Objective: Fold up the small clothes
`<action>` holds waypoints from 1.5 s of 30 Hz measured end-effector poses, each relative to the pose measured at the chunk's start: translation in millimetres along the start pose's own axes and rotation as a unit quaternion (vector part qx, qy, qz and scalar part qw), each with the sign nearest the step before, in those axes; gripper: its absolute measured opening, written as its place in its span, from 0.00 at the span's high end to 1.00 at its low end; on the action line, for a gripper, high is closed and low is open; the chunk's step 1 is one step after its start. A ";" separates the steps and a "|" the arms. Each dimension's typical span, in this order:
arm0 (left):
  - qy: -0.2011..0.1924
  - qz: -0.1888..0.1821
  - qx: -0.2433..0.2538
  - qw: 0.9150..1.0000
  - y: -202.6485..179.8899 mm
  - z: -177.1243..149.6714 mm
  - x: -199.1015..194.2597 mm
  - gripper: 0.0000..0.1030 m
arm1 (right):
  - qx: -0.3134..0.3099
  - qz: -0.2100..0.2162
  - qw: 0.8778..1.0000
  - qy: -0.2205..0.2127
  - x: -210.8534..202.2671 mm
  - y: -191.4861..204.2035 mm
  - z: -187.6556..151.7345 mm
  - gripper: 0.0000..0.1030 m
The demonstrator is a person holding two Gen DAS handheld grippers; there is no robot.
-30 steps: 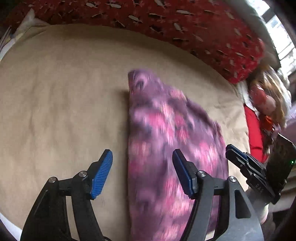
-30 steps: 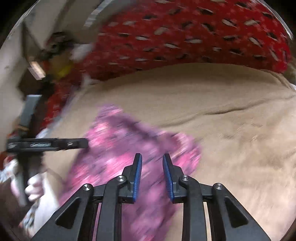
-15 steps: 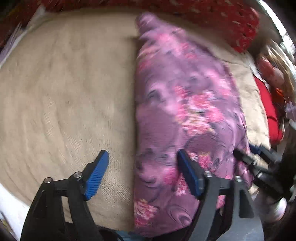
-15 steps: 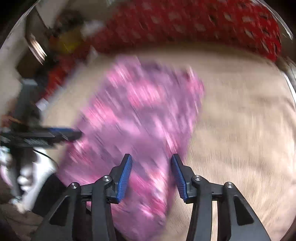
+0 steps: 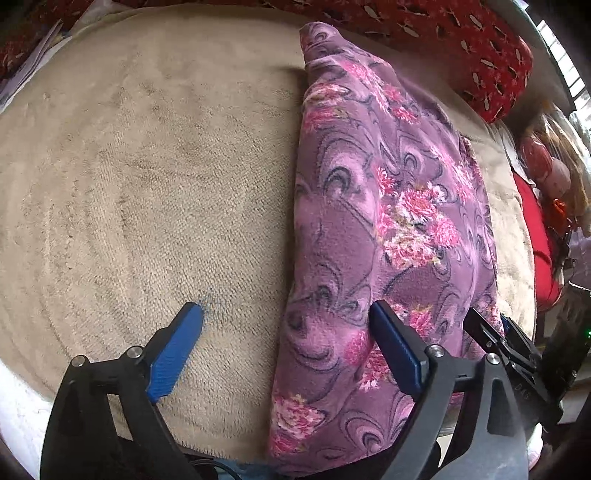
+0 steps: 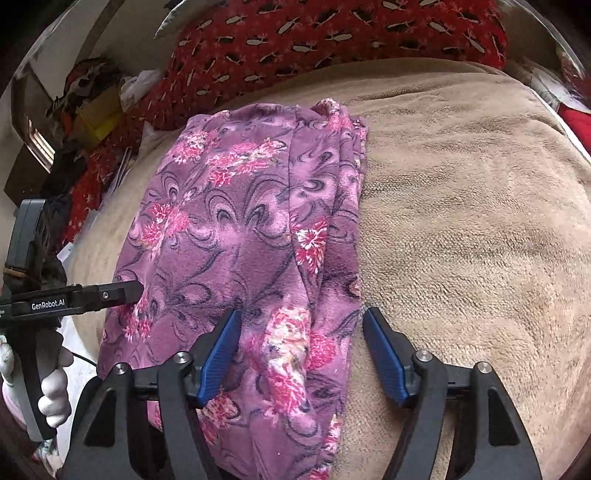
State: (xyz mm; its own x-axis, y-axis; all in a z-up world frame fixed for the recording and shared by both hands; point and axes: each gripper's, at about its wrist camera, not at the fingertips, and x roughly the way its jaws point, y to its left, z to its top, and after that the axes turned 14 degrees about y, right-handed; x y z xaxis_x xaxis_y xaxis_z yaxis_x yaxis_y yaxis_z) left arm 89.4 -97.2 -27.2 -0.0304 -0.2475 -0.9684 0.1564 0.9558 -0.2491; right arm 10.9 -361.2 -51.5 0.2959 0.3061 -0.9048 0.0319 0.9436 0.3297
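Observation:
A purple floral garment (image 5: 384, 229) lies folded in a long strip on a beige blanket (image 5: 147, 177); it also shows in the right wrist view (image 6: 251, 229). My left gripper (image 5: 286, 350) is open and empty, straddling the garment's left folded edge near its near end. My right gripper (image 6: 301, 354) is open and empty over the garment's right edge near the near end. The right gripper shows at the right in the left wrist view (image 5: 506, 339). The left gripper shows at the left in the right wrist view (image 6: 92, 295), its tip at the cloth's left edge.
A red patterned cushion (image 6: 332, 33) runs along the far edge of the blanket (image 6: 461, 221). Clutter and a doll (image 5: 546, 162) sit beside the bed. A gloved hand (image 6: 51, 387) holds the left gripper's handle.
The right gripper's jaws opened wide from nearly shut. Both grippers moved closer over the garment, which now lies still and folded lengthwise on the blanket.

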 end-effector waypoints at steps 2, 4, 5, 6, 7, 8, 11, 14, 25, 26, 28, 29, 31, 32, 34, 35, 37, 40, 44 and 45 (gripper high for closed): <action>-0.001 -0.002 0.002 1.000 1.8 -1.8 -0.1 0.08 | 0.003 0.006 1.000 -0.005 4.6 1.5 3.1 0.26; 0.000 -0.005 0.003 1.000 2.7 -1.6 0.7 0.08 | 0.007 0.017 1.000 -0.014 4.6 1.8 0.0 0.17; 0.000 -0.007 0.003 1.000 3.6 -1.7 1.2 0.07 | 0.007 0.018 1.000 -0.016 5.7 3.4 -0.4 0.15; 0.000 -0.009 0.003 1.000 3.3 -1.1 1.8 0.07 | 0.005 0.017 1.000 -0.019 7.2 6.1 -0.5 0.11; 0.000 -0.012 0.004 1.000 4.3 -1.2 2.4 0.06 | 0.002 0.015 1.000 -0.019 8.9 9.0 -0.2 0.07; -0.001 -0.013 0.007 1.000 4.5 0.2 3.5 0.05 | -0.002 0.012 1.000 -0.018 10.4 11.7 -0.1 0.05; -0.001 -0.020 0.016 1.000 4.5 -0.6 4.8 0.02 | -0.022 -0.013 1.000 -0.012 15.4 23.7 -0.4 0.00; 0.003 -0.035 0.022 0.999 8.0 0.7 1.0 0.02 | -0.039 -0.037 0.999 -0.001 16.4 31.1 -0.1 0.00; -0.038 -0.096 -0.013 0.995 15.4 51.5 -44.4 0.02 | 0.116 0.043 0.991 -0.051 -18.4 -20.8 82.8 0.46; -0.040 -0.093 -0.013 0.995 13.2 56.8 -43.4 0.02 | 0.115 0.049 0.991 -0.051 -14.7 -20.9 86.8 0.53; -0.033 -0.075 -0.019 0.996 8.1 70.2 -32.5 0.02 | 0.109 0.040 0.992 -0.053 -5.5 -19.3 94.3 0.68; -0.014 -0.054 -0.026 0.998 6.9 79.2 -19.0 0.02 | 0.105 0.023 0.993 -0.049 -0.2 -18.8 97.8 0.69; 0.018 -0.023 -0.029 0.999 6.2 88.9 0.9 0.02 | 0.075 -0.043 0.996 -0.006 25.3 -15.0 107.6 0.65; 0.017 -0.022 -0.024 0.999 6.4 89.5 1.3 0.02 | 0.069 -0.044 0.997 -0.009 21.8 -15.3 107.8 0.65; 0.007 -0.032 -0.010 0.999 4.7 84.6 -10.7 0.02 | 0.060 -0.049 0.997 -0.006 5.8 -12.0 112.2 0.61; 0.005 -0.049 -0.001 0.999 4.0 77.9 -18.8 0.02 | 0.053 -0.044 0.998 -0.007 -0.3 -9.7 111.3 0.59; -0.004 -0.064 0.011 0.998 2.0 64.0 -26.8 0.02 | 0.015 -0.005 1.000 -0.013 -20.1 -3.0 100.5 0.58; 0.003 -0.037 0.026 0.999 -4.3 43.0 -13.3 0.02 | -0.019 -0.015 1.000 -0.008 -26.4 2.7 73.2 0.44; 0.010 0.000 0.047 0.999 -13.8 25.5 -7.4 0.02 | 0.000 -0.049 0.998 0.030 -10.0 -8.5 44.8 0.46; 0.004 -0.006 0.060 0.998 -15.6 19.0 -14.6 0.03 | 0.009 -0.042 0.999 0.022 -17.0 -9.2 41.6 0.44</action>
State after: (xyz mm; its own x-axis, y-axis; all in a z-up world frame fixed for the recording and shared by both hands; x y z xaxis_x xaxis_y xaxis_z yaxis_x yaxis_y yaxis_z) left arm 106.1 -111.5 -9.0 -0.0413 -0.2563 -0.9657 0.2726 0.9270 -0.2576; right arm 45.3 -380.4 -27.9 0.2490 0.2320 -0.9403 0.0721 0.9638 0.2569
